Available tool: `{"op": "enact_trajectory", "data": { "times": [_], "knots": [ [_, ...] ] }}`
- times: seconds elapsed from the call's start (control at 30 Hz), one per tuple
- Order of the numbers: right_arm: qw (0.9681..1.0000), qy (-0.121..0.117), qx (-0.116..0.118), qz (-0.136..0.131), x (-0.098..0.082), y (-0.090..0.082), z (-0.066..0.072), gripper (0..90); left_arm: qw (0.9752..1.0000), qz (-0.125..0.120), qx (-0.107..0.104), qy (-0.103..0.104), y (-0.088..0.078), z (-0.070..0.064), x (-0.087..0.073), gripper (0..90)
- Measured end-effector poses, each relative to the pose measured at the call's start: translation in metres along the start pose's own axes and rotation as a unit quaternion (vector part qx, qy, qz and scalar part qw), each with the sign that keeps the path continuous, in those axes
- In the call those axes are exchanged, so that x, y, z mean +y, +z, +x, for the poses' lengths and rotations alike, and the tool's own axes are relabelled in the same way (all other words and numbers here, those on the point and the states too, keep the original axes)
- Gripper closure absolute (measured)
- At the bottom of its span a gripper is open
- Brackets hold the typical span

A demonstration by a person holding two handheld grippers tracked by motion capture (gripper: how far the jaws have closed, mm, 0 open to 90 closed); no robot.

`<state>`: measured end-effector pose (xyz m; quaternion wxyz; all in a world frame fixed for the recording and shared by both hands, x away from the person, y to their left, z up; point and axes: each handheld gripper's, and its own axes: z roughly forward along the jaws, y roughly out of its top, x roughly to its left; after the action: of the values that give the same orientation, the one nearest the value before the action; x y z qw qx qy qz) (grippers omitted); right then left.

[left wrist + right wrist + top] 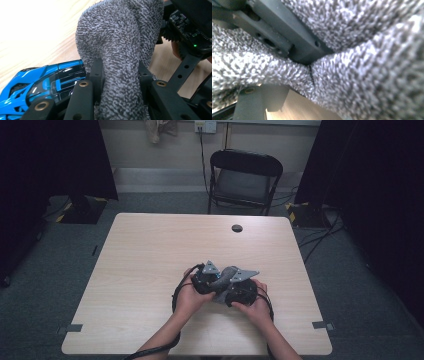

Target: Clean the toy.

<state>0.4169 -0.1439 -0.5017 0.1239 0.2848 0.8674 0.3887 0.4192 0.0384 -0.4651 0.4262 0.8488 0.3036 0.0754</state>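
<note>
Here, grey cloth between left tongs.

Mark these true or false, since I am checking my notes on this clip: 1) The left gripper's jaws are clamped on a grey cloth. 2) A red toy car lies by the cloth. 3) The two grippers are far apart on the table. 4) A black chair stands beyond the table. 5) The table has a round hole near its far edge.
1) True: the left gripper pinches the grey cloth.
2) False: the toy car is blue and black.
3) False: they sit close together, the right gripper against the left.
4) True: the black chair faces the table.
5) True: the round hole is there.
</note>
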Motion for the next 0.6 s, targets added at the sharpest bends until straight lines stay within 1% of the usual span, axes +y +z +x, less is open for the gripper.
{"op": "enact_trajectory", "data": {
  "times": [0.03,0.07,0.1,0.17,0.2,0.27,0.37,0.43,0.5,0.53,0.6],
  "knots": [
    [1.0,0.0,0.0,0.0,0.0,0.0,0.0,24.2,1.0,0.002,0.002,0.0,0.0,0.0,0.001,67.1],
    [1.0,0.0,0.0,0.0,0.0,0.0,0.0,24.2,0.9999,0.004,0.01,0.003,-0.001,0.002,0.002,67.1],
    [1.0,0.0,0.0,0.0,0.0,0.0,0.0,24.2,0.9999,0.006,0.011,0.001,-0.002,0.004,0.002,67.1],
    [1.0,0.0,0.0,0.0,0.0,0.0,0.0,24.2,0.9999,0.004,0.011,-0.007,-0.003,0.007,0.003,67.1],
    [1.0,-0.001,0.0,0.0,0.0,0.0,0.0,24.2,0.9999,0.004,0.015,-0.005,-0.003,0.008,0.003,67.1],
    [1.0,0.0,0.0,0.0,0.0,0.0,0.0,24.2,0.9998,0.003,0.017,-0.008,-0.003,0.011,0.004,67.1],
    [1.0,0.0,0.0,0.0,0.0,0.0,0.0,24.2,0.9998,0.0,0.016,-0.013,-0.004,0.014,0.003,67.2],
    [1.0,0.0,0.0,0.0,0.0,0.0,0.0,24.2,0.9997,0.002,0.022,-0.007,-0.005,0.015,0.003,67.2],
    [1.0,-0.001,0.0,0.0,0.0,0.0,0.0,24.2,0.9995,0.006,0.029,-0.005,-0.006,0.016,0.004,67.2],
    [1.0,-0.001,0.0,0.0,0.0,0.0,0.0,24.2,0.9994,0.005,0.032,-0.007,-0.006,0.017,0.004,67.2],
    [1.0,-0.001,0.0,0.0,0.0,0.0,0.0,24.2,0.9994,0.006,0.031,-0.012,-0.007,0.019,0.003,67.2]
  ]
}}
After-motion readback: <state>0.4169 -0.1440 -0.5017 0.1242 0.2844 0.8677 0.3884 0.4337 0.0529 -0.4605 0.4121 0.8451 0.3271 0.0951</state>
